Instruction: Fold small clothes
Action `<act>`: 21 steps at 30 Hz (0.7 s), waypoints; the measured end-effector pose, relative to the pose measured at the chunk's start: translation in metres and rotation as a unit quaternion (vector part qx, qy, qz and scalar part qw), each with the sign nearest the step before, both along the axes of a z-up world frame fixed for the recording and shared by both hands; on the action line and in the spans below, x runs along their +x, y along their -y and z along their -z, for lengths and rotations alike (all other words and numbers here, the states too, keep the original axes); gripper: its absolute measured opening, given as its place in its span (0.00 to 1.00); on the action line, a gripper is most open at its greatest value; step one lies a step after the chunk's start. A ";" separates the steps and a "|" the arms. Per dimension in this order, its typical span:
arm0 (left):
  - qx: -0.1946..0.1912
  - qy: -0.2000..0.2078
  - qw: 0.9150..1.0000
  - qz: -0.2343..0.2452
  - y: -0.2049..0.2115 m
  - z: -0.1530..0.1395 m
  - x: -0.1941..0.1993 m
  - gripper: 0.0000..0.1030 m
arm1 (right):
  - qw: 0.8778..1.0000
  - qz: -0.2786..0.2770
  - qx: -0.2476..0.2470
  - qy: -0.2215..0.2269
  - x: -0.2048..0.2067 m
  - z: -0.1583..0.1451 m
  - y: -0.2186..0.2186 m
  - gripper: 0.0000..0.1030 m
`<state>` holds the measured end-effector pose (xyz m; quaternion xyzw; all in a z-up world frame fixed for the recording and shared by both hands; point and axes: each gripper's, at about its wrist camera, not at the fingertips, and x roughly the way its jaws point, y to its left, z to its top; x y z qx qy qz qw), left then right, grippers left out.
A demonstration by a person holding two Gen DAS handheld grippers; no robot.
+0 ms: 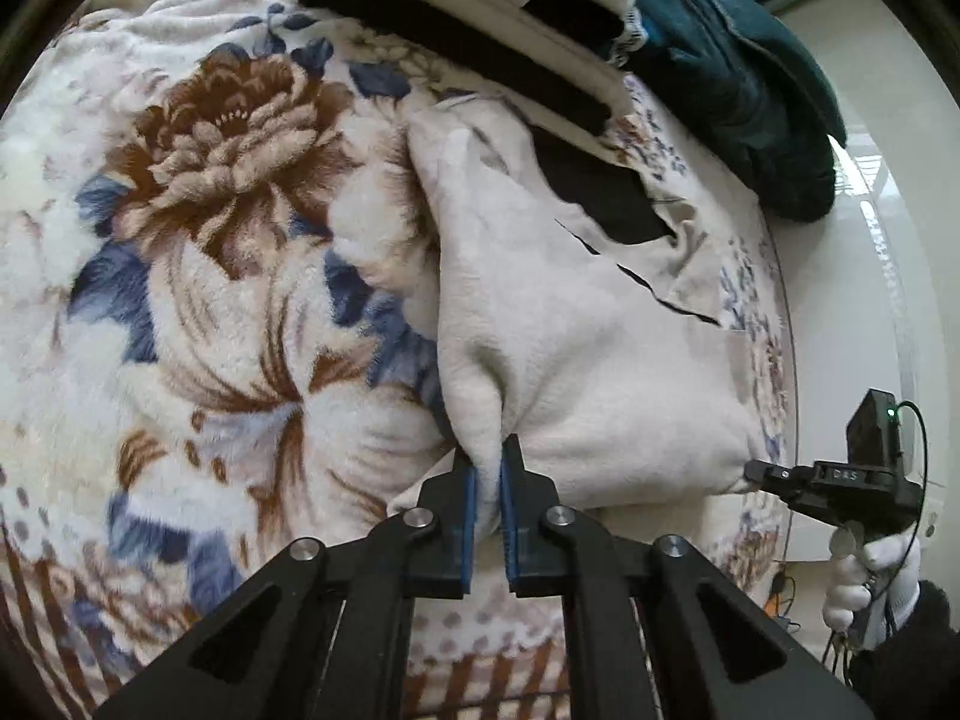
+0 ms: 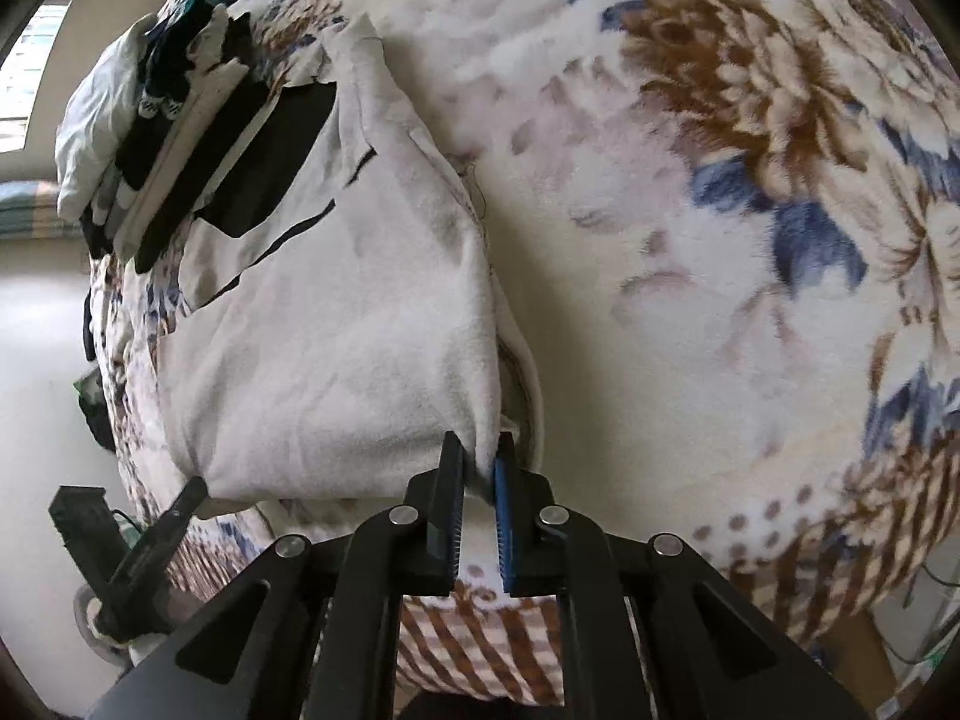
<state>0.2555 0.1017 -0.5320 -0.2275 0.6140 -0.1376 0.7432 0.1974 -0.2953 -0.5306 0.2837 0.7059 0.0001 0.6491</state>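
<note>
Both-handed, the cream garment (image 1: 576, 360) lies on the floral blanket (image 1: 198, 252), its near edge clamped by the left tool (image 1: 489, 462) and right tool (image 2: 480, 459). Folded clothes (image 1: 540, 18) are stacked beyond. No legible writing shows.

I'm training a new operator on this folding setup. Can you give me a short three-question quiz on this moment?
1. True or false: both tongs grip the cream garment.
2. The folded pile lies: A) at the blanket's far end B) on the floor C) under the garment.
3. Fill in: the left tongs and right tongs each pinch a near ____ of the garment.

Key: 1 true; 2 A; 3 corner.
</note>
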 end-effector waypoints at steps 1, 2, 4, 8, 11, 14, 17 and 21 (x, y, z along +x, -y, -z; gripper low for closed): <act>-0.001 0.000 1.000 0.004 0.001 -0.003 -0.002 0.05 | 1.000 -0.001 0.000 -0.001 -0.001 -0.003 0.001 0.09; -0.001 -0.001 1.000 0.009 0.003 -0.003 -0.005 0.05 | 1.000 -0.002 -0.001 -0.001 -0.001 -0.004 0.002 0.09; 0.001 -0.012 1.000 0.016 0.007 0.003 -0.009 0.05 | 1.000 -0.002 -0.004 0.000 -0.002 -0.006 0.006 0.09; 0.017 -0.083 0.996 0.031 0.010 0.045 -0.015 0.09 | 0.998 -0.036 -0.048 -0.025 0.001 0.008 0.004 0.12; 0.000 -0.100 0.995 0.007 -0.003 0.045 -0.014 0.18 | 0.996 -0.051 -0.051 -0.053 0.007 0.022 0.002 0.26; -0.018 -0.076 0.997 -0.027 -0.023 0.020 -0.008 0.33 | 0.998 -0.048 -0.046 -0.017 0.019 0.003 0.006 0.56; -0.013 -0.035 0.997 -0.075 -0.044 0.001 0.021 0.54 | 0.998 -0.042 -0.044 0.031 0.046 -0.020 0.012 0.56; 0.038 0.015 0.998 -0.043 -0.037 0.007 0.093 0.54 | 0.993 -0.066 -0.054 0.078 0.122 -0.020 0.006 0.56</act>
